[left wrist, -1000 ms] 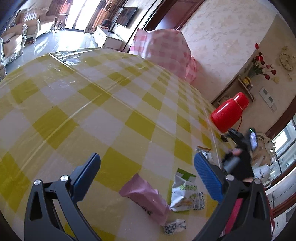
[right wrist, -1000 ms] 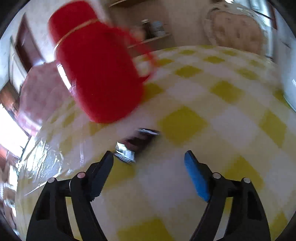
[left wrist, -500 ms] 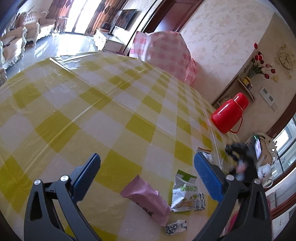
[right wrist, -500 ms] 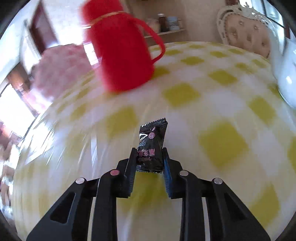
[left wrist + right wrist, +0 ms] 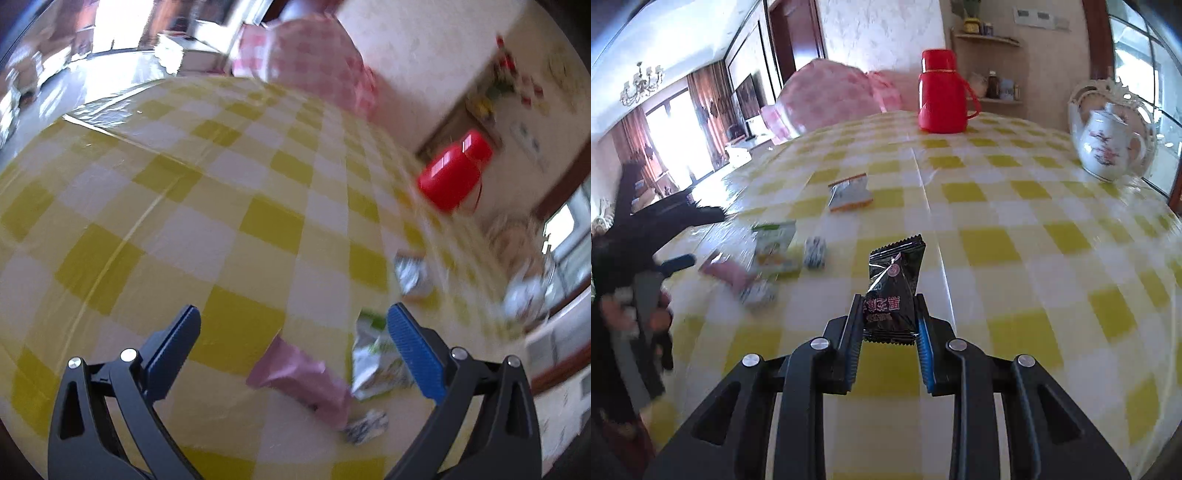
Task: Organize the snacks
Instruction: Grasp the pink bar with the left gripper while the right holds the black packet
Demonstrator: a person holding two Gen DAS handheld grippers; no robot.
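Right gripper lifted clear, clamped on black packet, left gripper spread over pink packet, red flask beyond

Bright daylight enters through the windows, overexposing them. Glare streaks the glossy worktop. Motion blur smears the left wrist view; fisheye distortion bends both views' edges.
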